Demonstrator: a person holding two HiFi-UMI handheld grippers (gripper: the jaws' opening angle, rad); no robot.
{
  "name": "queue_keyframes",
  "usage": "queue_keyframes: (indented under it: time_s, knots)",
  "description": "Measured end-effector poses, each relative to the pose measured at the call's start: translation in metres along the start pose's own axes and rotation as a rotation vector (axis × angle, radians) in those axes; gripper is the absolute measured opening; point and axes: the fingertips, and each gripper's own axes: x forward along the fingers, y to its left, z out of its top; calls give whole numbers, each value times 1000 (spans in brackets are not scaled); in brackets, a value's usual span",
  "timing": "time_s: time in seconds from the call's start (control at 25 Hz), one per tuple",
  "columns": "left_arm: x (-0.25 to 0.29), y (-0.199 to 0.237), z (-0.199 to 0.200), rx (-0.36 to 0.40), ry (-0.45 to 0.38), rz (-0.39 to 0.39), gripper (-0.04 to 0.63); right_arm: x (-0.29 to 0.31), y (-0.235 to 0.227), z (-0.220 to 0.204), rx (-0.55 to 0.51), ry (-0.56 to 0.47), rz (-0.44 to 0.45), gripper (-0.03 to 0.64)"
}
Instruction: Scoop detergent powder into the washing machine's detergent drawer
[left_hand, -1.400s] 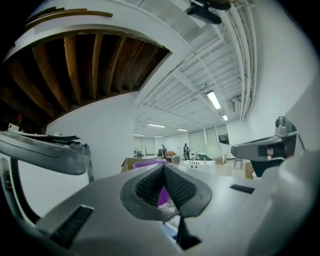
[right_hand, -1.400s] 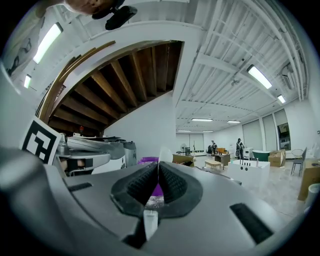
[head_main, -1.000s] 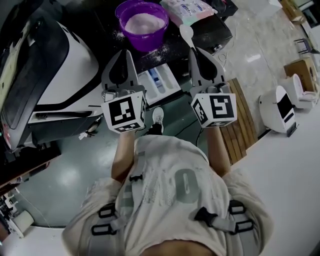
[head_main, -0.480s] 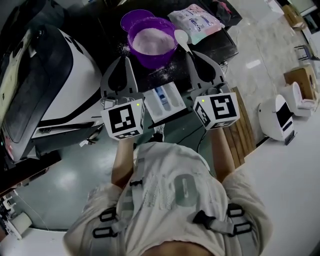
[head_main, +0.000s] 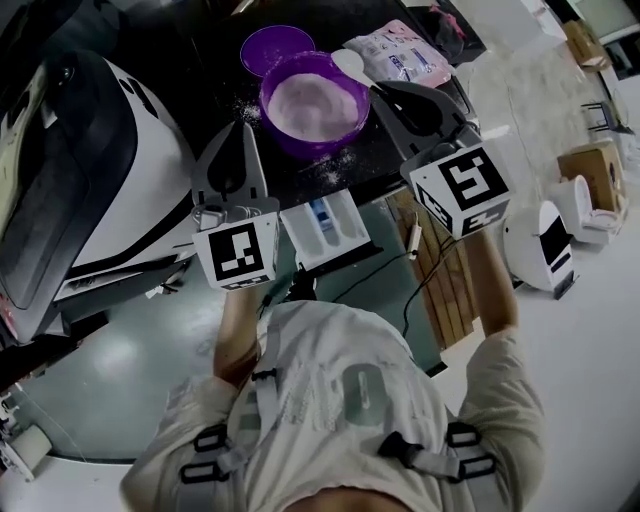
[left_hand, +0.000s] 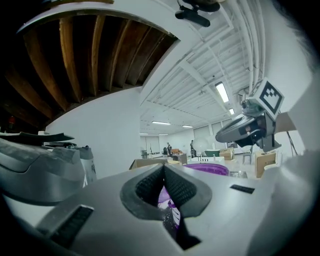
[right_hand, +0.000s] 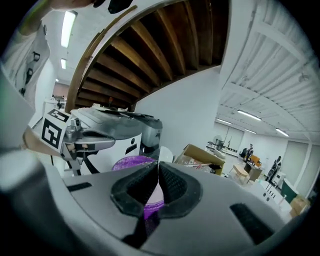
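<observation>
A purple bowl of white powder stands on a black top, behind the open white detergent drawer. My right gripper is raised at the bowl's right, shut on the handle of a white spoon. The spoon's bowl hangs by the far right rim. In the right gripper view the spoon shows past the closed pads, with the purple bowl below. My left gripper is shut with nothing in it, left of the bowl and over the drawer's left side. Its own view shows the bowl.
A white and black washing machine fills the left. A purple lid and a detergent bag lie behind the bowl. Spilled powder dusts the black top. A wooden pallet, a cable and a white appliance are on the floor to the right.
My right gripper has risen and carried the spoon from the bowl's right side toward its far right rim. The left gripper has hardly moved.
</observation>
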Motion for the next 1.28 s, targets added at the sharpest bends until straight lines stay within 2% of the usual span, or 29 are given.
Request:
queue_keyframes:
  time_s: [0.2,0.4,0.64,0.96,1.28]
  knots:
    - [8,6,-11,24,20,-8,20,28,6,-7,-161,143,125,11]
    - [15,11,-22,7,32,-9,20,52,18,-26,-356,314,249,11]
    - [19,15,-40,1,61,-9,20,78,25,-46,-512,446,330,11]
    - [16,18,-51,-13,73,3,20,85,35,-69,-614,597,425,11]
    - [9,23,-59,-34,86,19,20,76,46,-82,-520,683,486,11]
